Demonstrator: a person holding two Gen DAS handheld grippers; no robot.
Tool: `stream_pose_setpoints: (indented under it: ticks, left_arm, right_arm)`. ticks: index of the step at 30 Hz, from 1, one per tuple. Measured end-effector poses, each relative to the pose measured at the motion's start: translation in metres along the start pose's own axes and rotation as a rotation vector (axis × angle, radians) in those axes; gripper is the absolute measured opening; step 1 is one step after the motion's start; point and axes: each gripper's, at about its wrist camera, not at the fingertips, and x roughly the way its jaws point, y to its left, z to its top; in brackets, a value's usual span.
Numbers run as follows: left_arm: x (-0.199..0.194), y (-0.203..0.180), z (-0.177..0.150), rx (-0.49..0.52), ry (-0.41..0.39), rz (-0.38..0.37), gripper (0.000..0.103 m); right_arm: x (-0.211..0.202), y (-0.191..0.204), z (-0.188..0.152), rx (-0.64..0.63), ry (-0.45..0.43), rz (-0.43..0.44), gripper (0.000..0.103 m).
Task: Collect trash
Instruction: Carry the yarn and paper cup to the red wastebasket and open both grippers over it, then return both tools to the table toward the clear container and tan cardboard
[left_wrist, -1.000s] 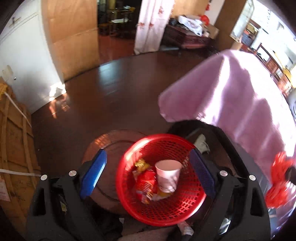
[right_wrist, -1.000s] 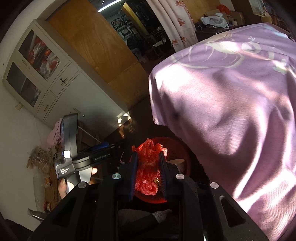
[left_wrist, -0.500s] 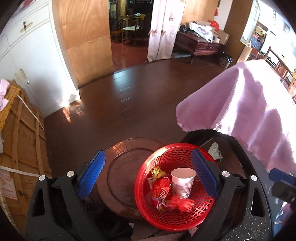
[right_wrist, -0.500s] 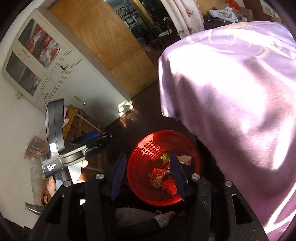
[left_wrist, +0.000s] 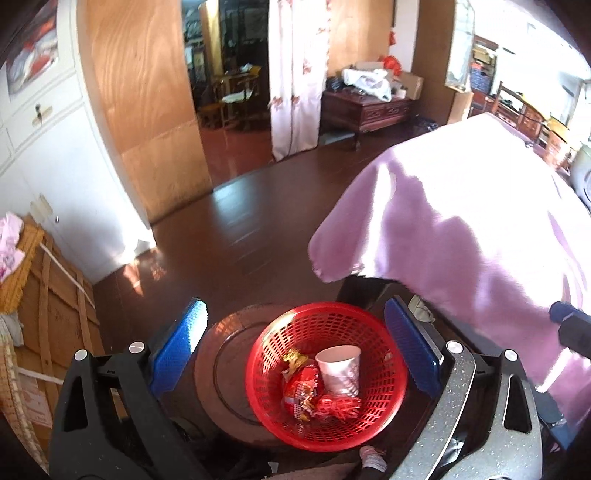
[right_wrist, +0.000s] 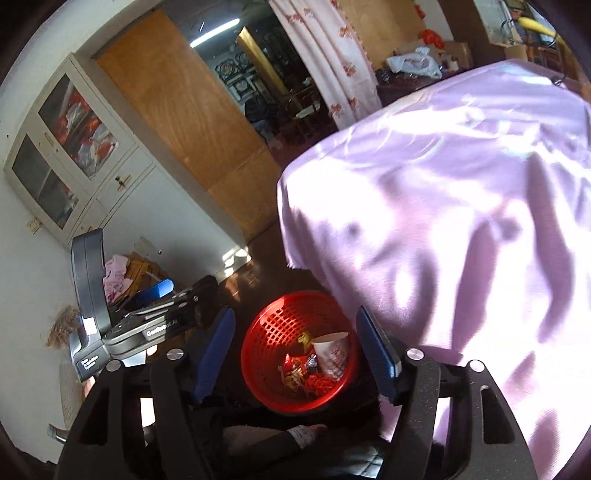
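A red plastic basket (left_wrist: 384, 410) (right_wrist: 266, 332) sits low on a dark round stool (left_wrist: 221, 373). In it lie a white paper cup (left_wrist: 340, 369) (right_wrist: 332, 354), red snack wrappers (left_wrist: 301, 387) (right_wrist: 295, 369), a gold wrapper (left_wrist: 293, 356) and a crumpled red mesh piece (left_wrist: 338, 406) (right_wrist: 319, 382). My left gripper (left_wrist: 295, 354) is open and empty above the basket. My right gripper (right_wrist: 295, 350) is open and empty above the basket too. The left gripper's body (right_wrist: 122, 325) shows at the left of the right wrist view.
A table under a pink cloth (left_wrist: 461, 229) (right_wrist: 443, 206) stands right of the basket. A white cabinet (left_wrist: 44, 155) and a wooden crate (left_wrist: 48, 295) are on the left. Dark wooden floor (left_wrist: 240, 221) lies ahead toward a doorway.
My right gripper opened and let the red mesh piece fall into the basket. Both grippers have risen away from the basket.
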Motion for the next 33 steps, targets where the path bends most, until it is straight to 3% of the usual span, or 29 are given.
stream_pose_setpoints:
  ticks: [17,25,33]
  left_arm:
    - [-0.095,-0.148,-0.016,0.329,-0.261,-0.092,0.096]
    - [-0.121,-0.212,-0.027,0.457,-0.346,-0.176,0.096]
    - [-0.131,-0.275,-0.033,0.567,-0.378,-0.253,0.096]
  right_arm:
    - [-0.164,-0.067,-0.029,0.101,-0.373,-0.193,0.090]
    - [-0.233,-0.108,-0.056,0.214,-0.518,-0.274,0.093]
    - [-0.273,-0.143,-0.079,0.298,-0.596,-0.357,0.093]
